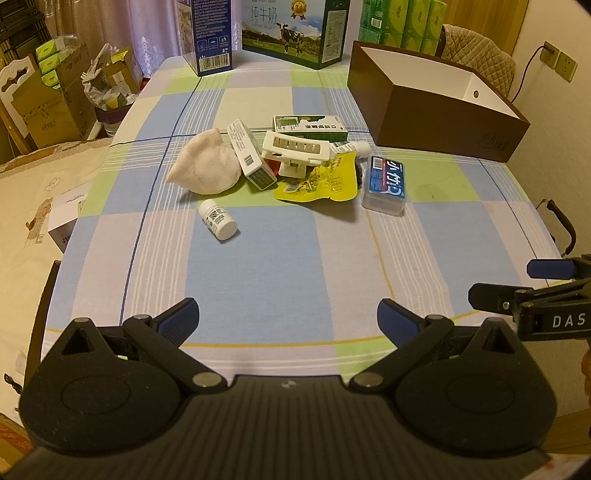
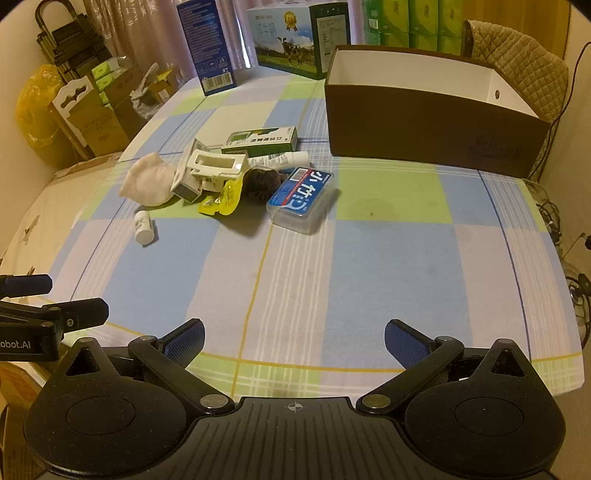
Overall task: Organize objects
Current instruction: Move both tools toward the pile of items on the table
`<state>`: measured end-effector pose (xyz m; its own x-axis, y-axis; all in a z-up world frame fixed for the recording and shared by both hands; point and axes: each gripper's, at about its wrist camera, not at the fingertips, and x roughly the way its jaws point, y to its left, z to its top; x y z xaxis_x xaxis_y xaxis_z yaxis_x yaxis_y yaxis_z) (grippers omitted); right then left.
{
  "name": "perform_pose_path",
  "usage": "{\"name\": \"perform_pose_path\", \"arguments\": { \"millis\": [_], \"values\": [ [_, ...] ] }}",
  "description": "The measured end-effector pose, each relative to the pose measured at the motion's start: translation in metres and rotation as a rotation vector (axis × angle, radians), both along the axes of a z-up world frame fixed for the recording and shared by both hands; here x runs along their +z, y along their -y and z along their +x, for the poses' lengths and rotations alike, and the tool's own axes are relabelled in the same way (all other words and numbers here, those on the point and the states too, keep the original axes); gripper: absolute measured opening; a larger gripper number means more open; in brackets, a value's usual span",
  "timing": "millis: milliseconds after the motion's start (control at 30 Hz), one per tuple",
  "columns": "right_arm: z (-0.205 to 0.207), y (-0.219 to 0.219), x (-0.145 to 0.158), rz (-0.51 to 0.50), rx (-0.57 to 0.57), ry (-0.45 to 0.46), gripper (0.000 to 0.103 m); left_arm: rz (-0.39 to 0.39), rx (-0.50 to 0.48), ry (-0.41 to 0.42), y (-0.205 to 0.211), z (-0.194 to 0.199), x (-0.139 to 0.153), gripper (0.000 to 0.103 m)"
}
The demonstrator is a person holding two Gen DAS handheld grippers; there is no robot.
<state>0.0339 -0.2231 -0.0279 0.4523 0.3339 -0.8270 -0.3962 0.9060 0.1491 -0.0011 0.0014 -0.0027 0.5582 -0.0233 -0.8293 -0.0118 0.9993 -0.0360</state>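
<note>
A heap of small items lies mid-table: a white cloth bundle (image 1: 205, 166), a white carton (image 1: 249, 153), a white plastic holder (image 1: 295, 149), a green box (image 1: 310, 125), a yellow pouch (image 1: 321, 181), a clear box with a blue label (image 1: 385, 184) and a white tube (image 2: 280, 159). A white pill bottle (image 1: 218, 219) lies alone in front. The brown box (image 1: 436, 110) with a white inside stands open at the back right. My left gripper (image 1: 288, 319) and right gripper (image 2: 293, 339) hover open over the near table edge, both empty.
Milk cartons (image 1: 295, 33), a blue box (image 1: 210, 37) and green tissue packs (image 1: 402, 22) line the table's far edge. Cardboard boxes (image 1: 55, 103) crowd the floor at left. A padded chair (image 2: 517, 62) stands behind the brown box. A checked cloth (image 1: 277, 266) covers the table.
</note>
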Motion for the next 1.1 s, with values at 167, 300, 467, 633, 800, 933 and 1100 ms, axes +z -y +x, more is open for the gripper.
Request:
{"name": "perform_pose_path", "arguments": {
  "millis": [167, 300, 467, 633, 800, 933, 1100],
  "values": [
    [0.001, 0.001, 0.000, 0.001, 0.001, -0.001, 0.101, 0.001, 0.000, 0.000, 0.000, 0.000, -0.001, 0.102],
    [0.007, 0.004, 0.000, 0.002, 0.000, -0.001, 0.101, 0.002, 0.000, -0.001, 0.001, 0.001, -0.001, 0.102],
    [0.004, -0.003, -0.003, 0.006, -0.005, -0.002, 0.101, 0.006, -0.003, -0.004, 0.003, 0.004, 0.000, 0.102],
    [0.010, -0.001, -0.002, 0.010, 0.002, -0.006, 0.101, 0.009, 0.010, -0.004, 0.003, 0.008, 0.002, 0.102],
    [0.016, -0.003, -0.002, 0.012, 0.009, -0.008, 0.101, 0.008, 0.014, -0.005, 0.001, 0.010, 0.003, 0.102],
    [0.017, -0.004, -0.002, 0.012, 0.010, -0.009, 0.101, 0.007, 0.017, -0.006, -0.001, 0.012, 0.003, 0.102],
    [0.018, -0.004, -0.002, 0.011, 0.011, -0.009, 0.101, 0.007, 0.019, -0.008, -0.002, 0.014, 0.003, 0.102]
  ]
}}
